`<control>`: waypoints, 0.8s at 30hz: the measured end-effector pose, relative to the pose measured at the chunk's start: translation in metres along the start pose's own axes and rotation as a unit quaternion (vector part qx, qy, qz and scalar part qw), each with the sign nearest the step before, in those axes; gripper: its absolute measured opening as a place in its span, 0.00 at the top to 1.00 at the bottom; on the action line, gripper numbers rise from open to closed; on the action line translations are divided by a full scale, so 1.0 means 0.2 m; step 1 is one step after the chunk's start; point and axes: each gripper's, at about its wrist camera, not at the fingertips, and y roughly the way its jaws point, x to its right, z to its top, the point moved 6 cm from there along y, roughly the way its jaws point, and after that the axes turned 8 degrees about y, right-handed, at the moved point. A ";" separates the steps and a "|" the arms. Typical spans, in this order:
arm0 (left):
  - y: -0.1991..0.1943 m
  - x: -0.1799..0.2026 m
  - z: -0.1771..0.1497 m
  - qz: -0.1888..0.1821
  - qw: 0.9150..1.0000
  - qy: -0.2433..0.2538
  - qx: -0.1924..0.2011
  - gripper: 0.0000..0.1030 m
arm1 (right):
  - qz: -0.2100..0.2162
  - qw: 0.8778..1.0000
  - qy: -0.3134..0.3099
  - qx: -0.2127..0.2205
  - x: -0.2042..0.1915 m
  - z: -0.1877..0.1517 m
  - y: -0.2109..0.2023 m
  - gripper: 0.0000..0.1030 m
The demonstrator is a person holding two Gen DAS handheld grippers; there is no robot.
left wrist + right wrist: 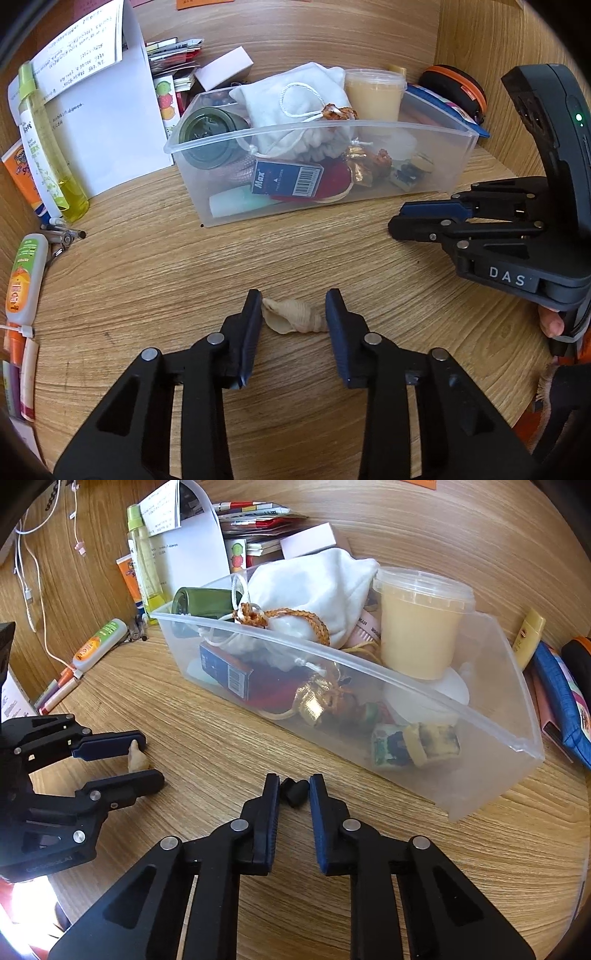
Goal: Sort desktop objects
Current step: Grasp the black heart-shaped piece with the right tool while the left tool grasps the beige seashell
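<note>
On a wooden desk (pixel 155 266), the left gripper (pixel 294 308) clamps a pale seashell (pixel 293 316) lying flat, while the right gripper (pixel 294 788) pinches a small black object (pixel 295 792). Beyond stands a clear plastic bin (pixel 480 775), crammed with oddments.

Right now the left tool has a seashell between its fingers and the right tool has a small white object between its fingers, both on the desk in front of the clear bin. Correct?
Not quite. The small object at the right tool is black, not white, as the right wrist view shows. The rest holds: the seashell sits in the left tool, in front of the clear bin.
</note>
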 end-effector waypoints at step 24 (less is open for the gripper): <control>-0.01 -0.01 -0.01 0.015 0.999 -0.030 -0.007 0.73 | 0.036 0.998 0.021 0.044 0.03 0.01 -0.23 0.86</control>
